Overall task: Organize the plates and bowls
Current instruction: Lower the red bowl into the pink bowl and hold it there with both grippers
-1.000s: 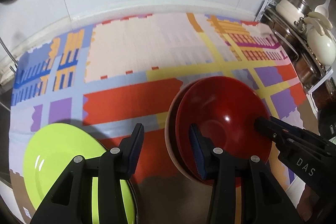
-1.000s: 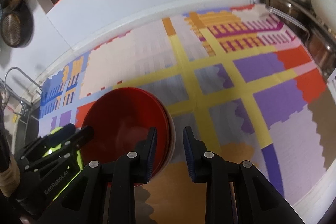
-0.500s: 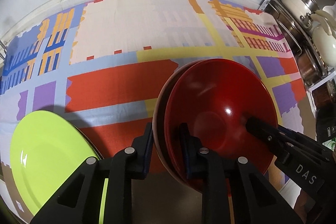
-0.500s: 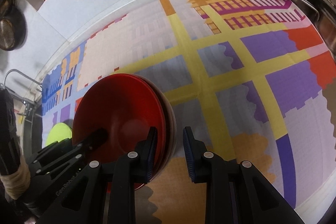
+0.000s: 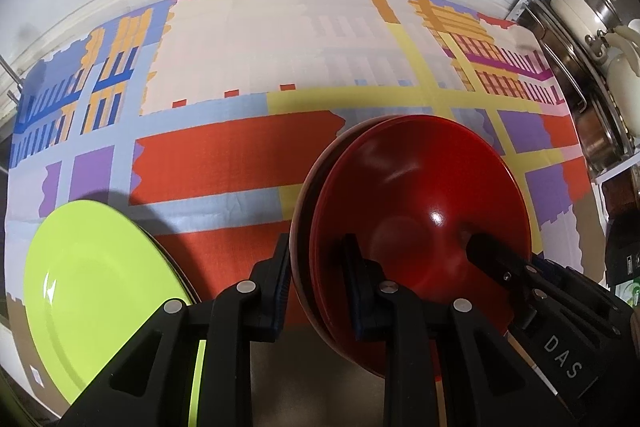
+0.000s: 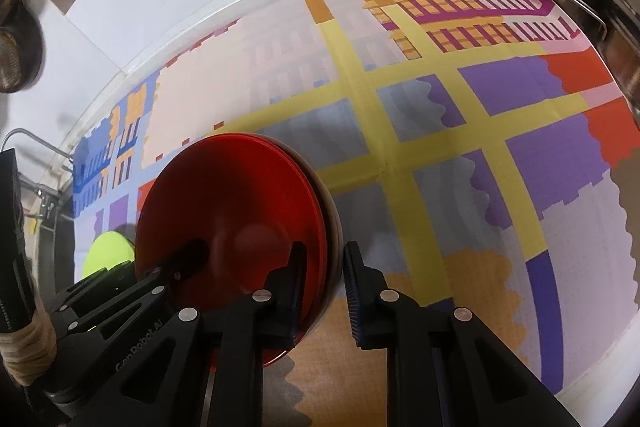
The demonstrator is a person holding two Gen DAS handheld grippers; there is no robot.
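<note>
Red bowl (image 5: 420, 211) stacked in a pale pinkish bowl (image 5: 298, 223), both over the patterned cloth (image 5: 240, 155) on the surface. Left claw (image 5: 316, 281) pinching the near rim of the stack, one finger outside, one inside. Right claw (image 6: 322, 277) straddling the opposite rim, fingers close on it, grip contact unclear. Lime-green plate (image 5: 100, 275) off to the left, beside the left claw. Pots (image 5: 592, 27) on a rack at right.

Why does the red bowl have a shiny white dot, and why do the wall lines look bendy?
Left wrist view: the dot on the red bowl is glare from a light, and the left claw casts a dark shadow on the cloth. Both views: the fisheye lens curves the wall edge. Right wrist view: the bowl's inside looks duller, with no sharp glint.
</note>
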